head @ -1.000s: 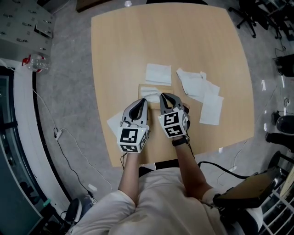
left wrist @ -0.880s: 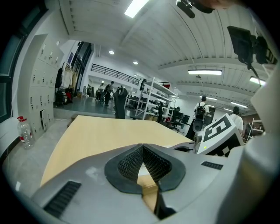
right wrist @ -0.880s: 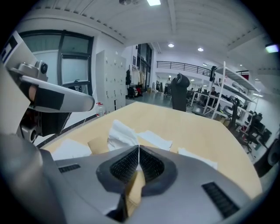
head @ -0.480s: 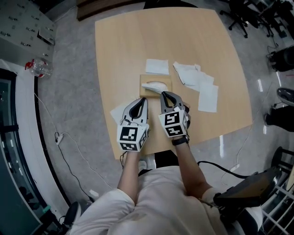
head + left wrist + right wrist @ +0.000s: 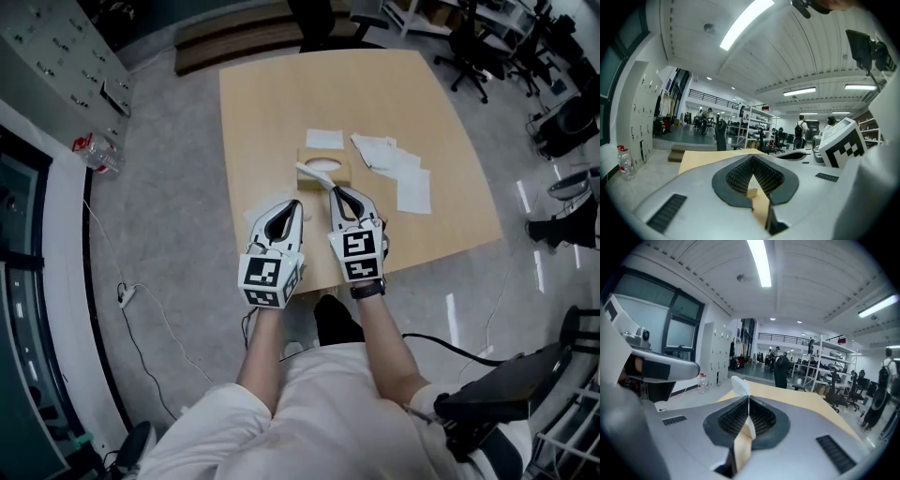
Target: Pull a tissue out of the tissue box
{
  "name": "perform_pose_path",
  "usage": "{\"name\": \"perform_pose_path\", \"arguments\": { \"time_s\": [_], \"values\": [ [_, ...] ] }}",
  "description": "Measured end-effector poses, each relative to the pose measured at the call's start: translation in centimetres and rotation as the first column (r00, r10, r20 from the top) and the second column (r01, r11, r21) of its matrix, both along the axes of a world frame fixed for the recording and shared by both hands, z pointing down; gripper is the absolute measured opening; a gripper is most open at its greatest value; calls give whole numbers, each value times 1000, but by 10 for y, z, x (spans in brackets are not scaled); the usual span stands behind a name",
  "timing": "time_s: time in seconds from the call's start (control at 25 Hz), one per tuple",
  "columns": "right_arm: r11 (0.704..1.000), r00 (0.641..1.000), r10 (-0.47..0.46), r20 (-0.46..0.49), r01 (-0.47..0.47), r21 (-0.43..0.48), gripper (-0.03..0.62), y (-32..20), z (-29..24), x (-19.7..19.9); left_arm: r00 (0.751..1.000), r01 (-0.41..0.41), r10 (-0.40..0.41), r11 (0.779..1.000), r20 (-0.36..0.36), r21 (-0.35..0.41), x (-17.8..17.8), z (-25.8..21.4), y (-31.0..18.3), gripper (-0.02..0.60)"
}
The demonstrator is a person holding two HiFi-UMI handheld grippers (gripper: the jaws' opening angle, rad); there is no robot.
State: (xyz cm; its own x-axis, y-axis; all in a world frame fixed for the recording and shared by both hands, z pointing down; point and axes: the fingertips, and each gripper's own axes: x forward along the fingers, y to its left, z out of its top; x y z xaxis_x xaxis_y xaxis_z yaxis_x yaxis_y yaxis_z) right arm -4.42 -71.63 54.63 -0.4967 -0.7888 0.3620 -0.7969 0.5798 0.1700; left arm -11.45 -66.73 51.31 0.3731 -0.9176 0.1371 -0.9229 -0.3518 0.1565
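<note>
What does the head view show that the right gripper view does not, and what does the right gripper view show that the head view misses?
Head view only: the tissue box, loose tissues lying on the table, and the left gripper beside the right one. Right gripper view only: the ribbed fingers closed on the tissue seen close up, plus a ceiling light. Both: the right gripper, the tissue it grips, and the wooden table.

We are in a large open-plan lab or workshop office. Beyond the jaws of the right gripper (image 5: 749, 398) stand tall grey lockers (image 5: 714, 350), white metal shelving racks (image 5: 825, 363) and black swivel office chairs (image 5: 780, 370). Long fluorescent ceiling strips (image 5: 759, 261) run high above the jaws.
</note>
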Motion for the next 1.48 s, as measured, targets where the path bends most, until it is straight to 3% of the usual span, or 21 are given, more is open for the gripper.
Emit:
{"name": "perform_pose_path", "arguments": {
  "time_s": [0.32,0.76,1.08,1.28,1.48],
  "values": [
    [990,976,-51,213,21,142,8,126,-78,-8,1000,26,-24,994,-13,111,-7,-50,107,3],
    [975,964,30,263,-86,205,7,229,-108,17,1000,19,-17,987,-14,162,3,-70,200,3],
    [968,964,-33,265,-35,248,8,192,-139,40,998,55,-58,981,8,184,32,-93,167,3],
    [958,965,-74,252,-1,286,6,156,-160,82,994,109,-112,965,1,237,69,-119,125,3],
    [966,956,-39,289,-38,256,8,118,-151,137,995,99,-102,974,7,203,109,-100,94,3]
  ]
}}
